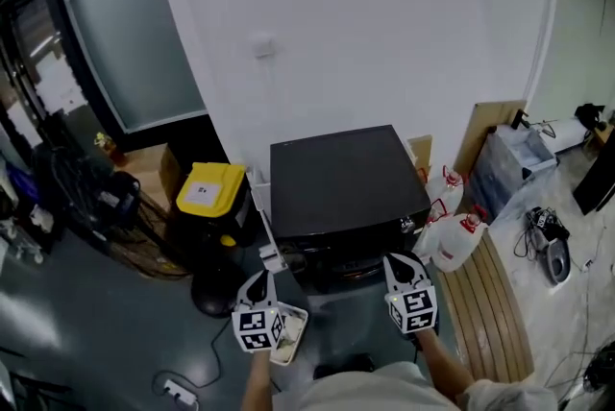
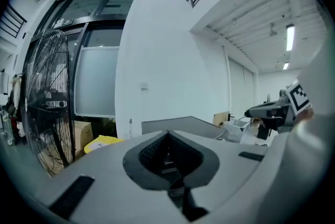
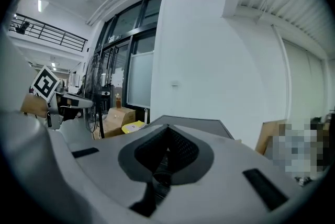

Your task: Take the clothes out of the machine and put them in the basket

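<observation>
You've got left gripper (image 1: 258, 282) and right gripper (image 1: 398, 267) both pinched closed, empty, machine (image 1: 341, 179) just ahead. The left gripper view shows the fan (image 2: 49, 102) clearly, off its left; the head view doesn't.

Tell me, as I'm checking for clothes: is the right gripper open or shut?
Shut: the right gripper shows jaws meeting at the tips, nothing between.
</observation>
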{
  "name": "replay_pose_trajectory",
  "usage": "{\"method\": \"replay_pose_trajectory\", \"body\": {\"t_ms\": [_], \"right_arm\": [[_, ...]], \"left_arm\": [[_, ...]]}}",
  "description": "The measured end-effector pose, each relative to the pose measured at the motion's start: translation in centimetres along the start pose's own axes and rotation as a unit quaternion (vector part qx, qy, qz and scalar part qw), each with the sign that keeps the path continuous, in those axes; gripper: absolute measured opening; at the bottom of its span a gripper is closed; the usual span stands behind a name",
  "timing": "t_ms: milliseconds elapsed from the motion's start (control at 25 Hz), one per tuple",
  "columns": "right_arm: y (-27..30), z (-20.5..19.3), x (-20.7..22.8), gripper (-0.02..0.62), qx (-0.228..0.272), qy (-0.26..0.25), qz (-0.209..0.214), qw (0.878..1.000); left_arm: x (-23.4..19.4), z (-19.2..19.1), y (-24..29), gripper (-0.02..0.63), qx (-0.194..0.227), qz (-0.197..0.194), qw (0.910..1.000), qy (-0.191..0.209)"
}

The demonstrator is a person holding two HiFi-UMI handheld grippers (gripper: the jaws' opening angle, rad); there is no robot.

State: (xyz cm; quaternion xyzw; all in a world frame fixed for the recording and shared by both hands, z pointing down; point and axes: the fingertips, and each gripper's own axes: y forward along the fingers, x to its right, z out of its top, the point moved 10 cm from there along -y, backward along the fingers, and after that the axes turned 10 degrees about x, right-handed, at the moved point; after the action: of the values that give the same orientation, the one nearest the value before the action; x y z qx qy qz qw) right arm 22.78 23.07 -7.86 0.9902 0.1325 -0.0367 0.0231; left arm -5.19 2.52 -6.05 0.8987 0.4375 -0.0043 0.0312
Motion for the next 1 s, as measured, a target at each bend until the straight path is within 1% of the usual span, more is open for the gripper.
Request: {"method": "replay_pose_trajectory", "body": {"t_ms": [280,680,1000], "right_arm": [[-0.8,0.4,1.9,0.023,0.0,0.004,-0.024,1.0],[0.0,1.0,2.3,0.023,0.003,-0.006,-0.018,1.0],[0.2,0.9,2.6,0.023,-0.002,-0.002,-0.015,1.0]], "left_arm": [[1.1,0.7,0.3,0.019,-0.008,-0.021,0.9997,0.013],[1.9,1.0,0.5,0.02,0.002,-0.015,0.9999,-0.005],[2.1,1.1,0.5,0.02,-0.001,-0.01,0.9999,-0.006]]}}
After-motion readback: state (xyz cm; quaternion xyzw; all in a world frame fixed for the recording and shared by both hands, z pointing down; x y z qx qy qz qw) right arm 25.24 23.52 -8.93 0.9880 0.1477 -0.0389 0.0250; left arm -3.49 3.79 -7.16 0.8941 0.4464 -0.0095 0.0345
